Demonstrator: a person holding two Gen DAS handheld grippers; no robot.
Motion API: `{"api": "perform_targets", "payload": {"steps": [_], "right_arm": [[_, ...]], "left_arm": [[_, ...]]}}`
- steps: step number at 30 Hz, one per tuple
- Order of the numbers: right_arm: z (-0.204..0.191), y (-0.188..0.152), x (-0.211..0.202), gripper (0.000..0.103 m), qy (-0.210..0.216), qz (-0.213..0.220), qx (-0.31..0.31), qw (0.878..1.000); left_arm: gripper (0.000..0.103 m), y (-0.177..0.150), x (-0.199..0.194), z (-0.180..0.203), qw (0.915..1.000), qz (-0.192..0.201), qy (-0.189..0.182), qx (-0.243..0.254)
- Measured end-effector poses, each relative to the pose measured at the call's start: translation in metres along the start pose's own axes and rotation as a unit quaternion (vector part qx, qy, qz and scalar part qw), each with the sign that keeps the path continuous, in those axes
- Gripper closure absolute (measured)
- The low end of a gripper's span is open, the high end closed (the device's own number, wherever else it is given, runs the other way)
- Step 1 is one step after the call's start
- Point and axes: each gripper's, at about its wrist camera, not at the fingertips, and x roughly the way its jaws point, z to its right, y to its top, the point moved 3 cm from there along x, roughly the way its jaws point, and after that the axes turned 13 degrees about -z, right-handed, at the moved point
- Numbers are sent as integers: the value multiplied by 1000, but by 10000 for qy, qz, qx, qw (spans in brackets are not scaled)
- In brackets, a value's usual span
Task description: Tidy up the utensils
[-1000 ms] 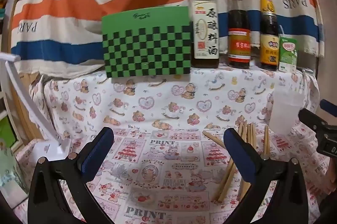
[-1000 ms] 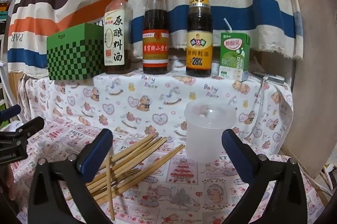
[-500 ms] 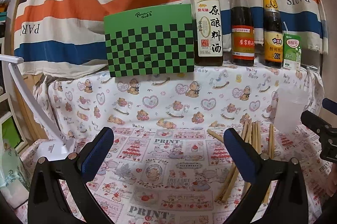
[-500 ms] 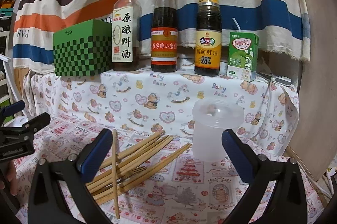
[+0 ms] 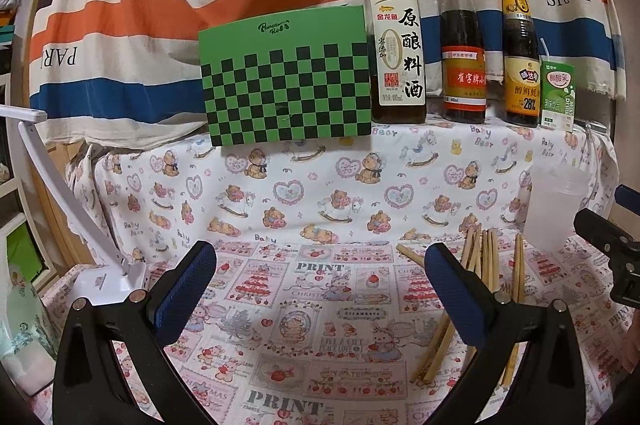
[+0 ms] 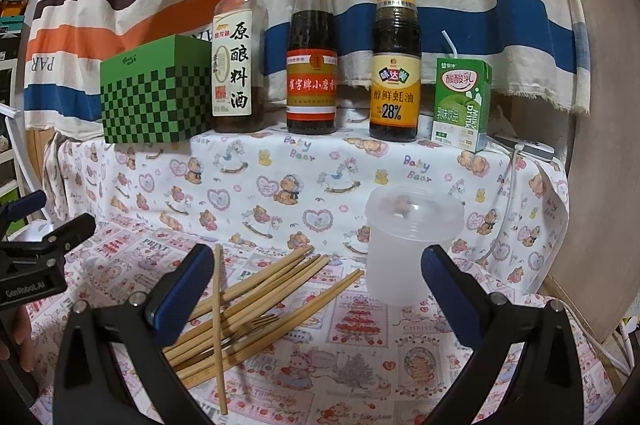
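Both tongs are hanging with fingers spread apart, gripping nothing. In the right wrist view, the right tongs (image 6: pixel 314 285) are framing a loose pile of wooden chopsticks (image 6: pixel 260 299) lying low and left of centre on the cloth-covered counter (image 6: pixel 360 357), beside a clear plastic cup (image 6: pixel 412 245) standing right of centre. The left tongs (image 5: pixel 320 279) are hovering over bare cloth, the chopsticks (image 5: pixel 486 257) sitting at lower right

Black tongs (image 5: pixel 320 277) with blue pads (image 5: pixel 186 285) and silver screws.
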Motion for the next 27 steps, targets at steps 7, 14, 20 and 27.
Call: {"api": "perform_targets", "payload": {"steps": [7,14,20,27], "right_arm": [[0,0,0,0,12,6,-4,10000],[-1,1,1,0,22,-16,-41,10000],[-1,1,1,0,38,-28,-24,10000],[-2,1,2,0,54,-41,-57,10000]], "left_arm": [[0,0,0,0,10000,-5,4,2],[0,-1,1,-2,10000,-9,-23,-18],[0,-2,1,-1,10000,-24,25,14],[0,-2,1,0,10000,-56,34,25]]}}
